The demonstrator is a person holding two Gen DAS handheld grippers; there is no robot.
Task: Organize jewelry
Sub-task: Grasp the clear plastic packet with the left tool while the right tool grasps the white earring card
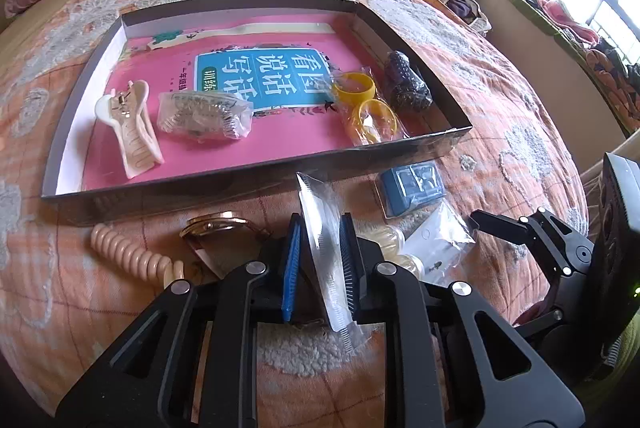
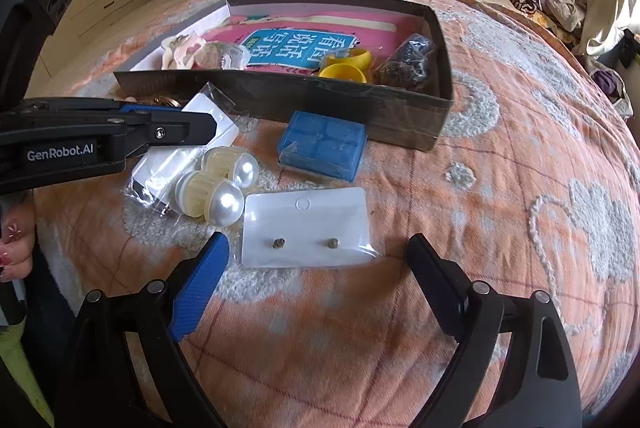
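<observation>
Jewelry lies partly inside a shallow cardboard tray (image 1: 256, 169) on the bed (image 2: 500, 187) and partly on the blanket in front of it. Inside the tray, on a pink book (image 1: 248, 75), are a cream hair claw (image 1: 132, 125), a clear bag of metal pieces (image 1: 204, 113), two yellow rings (image 1: 366, 103) in plastic and a dark beaded item (image 1: 406, 83) at the tray's right end. Just in front of the tray's near wall lie a blue case (image 2: 322, 149), two pearl-topped clips (image 2: 218, 183), a gold-rimmed watch (image 1: 216, 224) and a coiled cream hair tie (image 1: 132, 254) towards the left. Nearer than the blue case sits a clear packet with two small stud earrings (image 2: 306, 228).

The left tongs (image 1: 320, 260) are clamped on a flat clear sleeve (image 1: 324, 240) holding a white card, which stands on edge between the blue pads, in front of the tray's near wall. The right tongs (image 2: 316, 288) stand wide apart just short of the stud packet, touching nothing. A hand (image 2: 16, 248) with painted nails shows at the left edge of the right wrist view.
</observation>
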